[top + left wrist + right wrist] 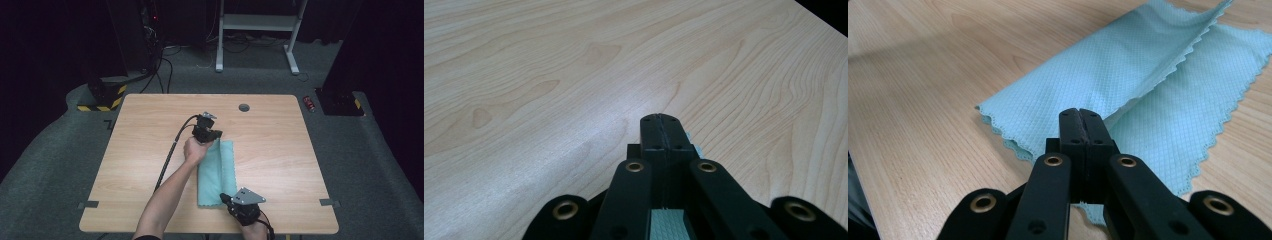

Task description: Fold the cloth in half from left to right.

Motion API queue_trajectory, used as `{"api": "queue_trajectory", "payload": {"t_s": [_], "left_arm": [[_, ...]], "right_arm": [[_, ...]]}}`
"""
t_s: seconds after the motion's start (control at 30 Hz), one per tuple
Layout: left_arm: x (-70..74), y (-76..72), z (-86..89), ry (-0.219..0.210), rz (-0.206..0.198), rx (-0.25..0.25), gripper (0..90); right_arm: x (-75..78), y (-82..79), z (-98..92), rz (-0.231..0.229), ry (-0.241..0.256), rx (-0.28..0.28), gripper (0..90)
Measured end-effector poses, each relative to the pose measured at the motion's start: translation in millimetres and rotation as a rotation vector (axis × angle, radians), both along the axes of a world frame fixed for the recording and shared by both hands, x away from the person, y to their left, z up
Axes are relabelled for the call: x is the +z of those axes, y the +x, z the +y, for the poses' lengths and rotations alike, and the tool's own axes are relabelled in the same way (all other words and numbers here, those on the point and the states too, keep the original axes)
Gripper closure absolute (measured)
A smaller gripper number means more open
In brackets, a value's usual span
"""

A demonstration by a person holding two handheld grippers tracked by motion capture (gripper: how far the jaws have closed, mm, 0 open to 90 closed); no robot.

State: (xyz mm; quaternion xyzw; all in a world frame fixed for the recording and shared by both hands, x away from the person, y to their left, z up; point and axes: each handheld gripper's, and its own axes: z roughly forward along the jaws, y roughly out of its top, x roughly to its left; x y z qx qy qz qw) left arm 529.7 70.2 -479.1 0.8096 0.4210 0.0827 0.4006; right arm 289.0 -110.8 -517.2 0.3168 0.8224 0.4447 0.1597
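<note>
Light wood-grain table, rounded corners, round grommet hole near the far edge. Teal microfiber cloth lies mid-table, folded lengthwise into a long strip with scalloped edges; top layer lifted at the far end.

Left gripper at the cloth's far end, jaws pressed together; in the left gripper view a sliver of teal shows beside and below the tips, so it pinches the cloth edge. Left hand wraps the handle, cable trailing back across the table.

Right gripper at the cloth's near right corner, jaws closed over the fabric in the right gripper view; actual grip hidden behind the tips, can't tell.

Grey tape tabs on the near table edges. Grey carpet floor, white desk frame behind, yellow-black striped base far left, dark room beyond.
</note>
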Motion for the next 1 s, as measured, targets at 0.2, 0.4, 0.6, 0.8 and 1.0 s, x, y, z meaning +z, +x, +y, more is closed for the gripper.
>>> {"api": "queue_trajectory", "payload": {"t_s": [0.2, 0.4, 0.6, 0.8, 1.0], "left_arm": [[-2.7, 0.9, -6.8, 0.011, 0.002, -0.010, 90.0], [-4.5, 1.3, -14.5, 0.018, 0.001, -0.024, 90.0], [-7.6, 0.9, -22.2, 0.025, -0.002, -0.034, 90.0], [-12.8, 1.9, -28.1, 0.026, 0.001, -0.035, 90.0], [-14.0, 3.1, -31.1, 0.026, -0.003, -0.031, 90.0]], "right_arm": [[-2.6, -1.9, -4.5, 0.004, 0.009, -0.017, 90.0], [-3.2, -2.7, -9.4, 0.006, 0.008, -0.026, 90.0], [-2.9, -3.5, -12.1, 0.010, -0.010, -0.041, 90.0], [-1.0, -4.4, -11.5, 0.003, -0.030, -0.045, 90.0], [-0.4, -5.4, -17.4, -0.002, -0.039, -0.057, 90.0]]}}
